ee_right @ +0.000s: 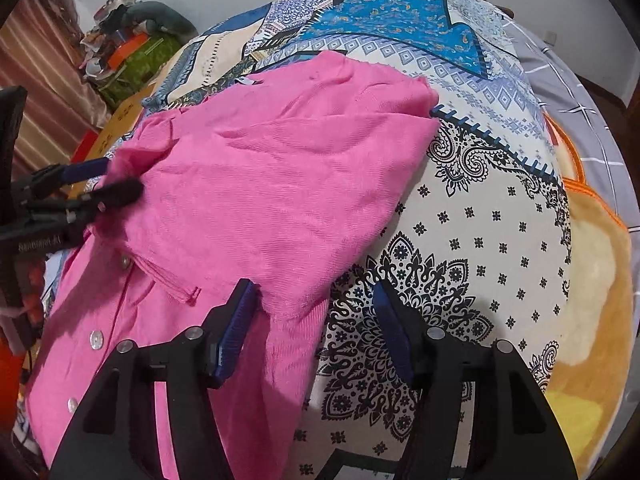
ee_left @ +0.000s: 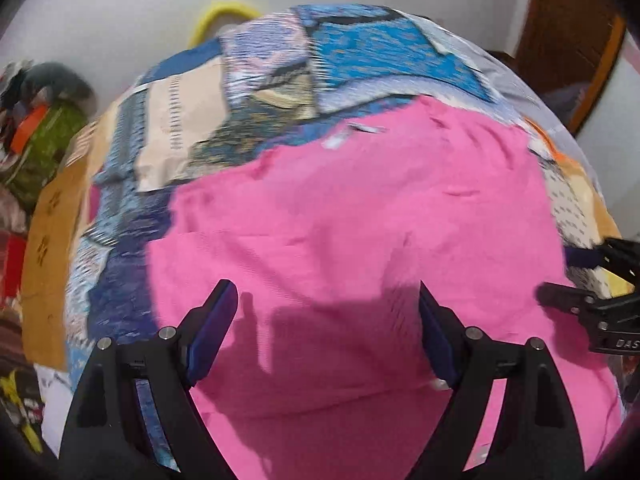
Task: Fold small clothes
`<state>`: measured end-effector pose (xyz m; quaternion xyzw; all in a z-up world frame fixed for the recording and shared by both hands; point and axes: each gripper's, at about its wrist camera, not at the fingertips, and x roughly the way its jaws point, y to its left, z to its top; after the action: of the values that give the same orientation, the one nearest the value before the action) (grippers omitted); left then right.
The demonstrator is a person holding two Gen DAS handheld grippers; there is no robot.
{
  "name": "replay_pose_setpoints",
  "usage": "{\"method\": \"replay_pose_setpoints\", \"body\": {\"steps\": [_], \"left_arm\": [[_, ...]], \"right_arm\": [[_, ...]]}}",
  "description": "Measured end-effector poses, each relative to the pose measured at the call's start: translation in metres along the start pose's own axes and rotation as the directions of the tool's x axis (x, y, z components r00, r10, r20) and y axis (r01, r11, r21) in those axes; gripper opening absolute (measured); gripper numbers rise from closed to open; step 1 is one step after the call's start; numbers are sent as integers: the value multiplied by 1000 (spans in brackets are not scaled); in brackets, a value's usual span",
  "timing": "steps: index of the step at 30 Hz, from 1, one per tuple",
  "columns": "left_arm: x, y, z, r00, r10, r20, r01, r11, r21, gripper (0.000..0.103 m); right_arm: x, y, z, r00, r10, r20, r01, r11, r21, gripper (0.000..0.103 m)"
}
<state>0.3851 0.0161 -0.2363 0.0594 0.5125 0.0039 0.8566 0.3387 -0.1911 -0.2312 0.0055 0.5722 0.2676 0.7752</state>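
Note:
A pink buttoned garment (ee_left: 360, 220) lies on a patterned blue and white bedspread (ee_left: 360, 52). In the right wrist view the garment (ee_right: 260, 184) is partly folded over itself, with white buttons (ee_right: 96, 338) along its lower left. My left gripper (ee_left: 326, 300) is open and empty just above the pink cloth; it also shows at the left of the right wrist view (ee_right: 106, 182). My right gripper (ee_right: 314, 300) is open and empty over the garment's right edge; it also shows at the right edge of the left wrist view (ee_left: 572, 276).
A cardboard box (ee_left: 48, 248) and a cluttered pile with green cloth (ee_left: 40, 140) stand to the left of the bed. An orange-edged yellow blanket (ee_right: 592, 280) lies at the right. A white wall and a brown door (ee_left: 568, 32) are behind.

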Motion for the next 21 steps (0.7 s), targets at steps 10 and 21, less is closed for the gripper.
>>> {"method": "replay_pose_setpoints", "body": {"steps": [10, 21], "left_arm": [[-8, 64, -14, 998, 63, -27, -65, 992, -107, 85], [13, 104, 3, 999, 7, -49, -17, 976, -218, 85]], "right_arm": [[-17, -10, 3, 1000, -17, 22, 16, 1000, 22, 57], [-28, -29, 40, 994, -36, 106, 25, 994, 105, 57]]}}
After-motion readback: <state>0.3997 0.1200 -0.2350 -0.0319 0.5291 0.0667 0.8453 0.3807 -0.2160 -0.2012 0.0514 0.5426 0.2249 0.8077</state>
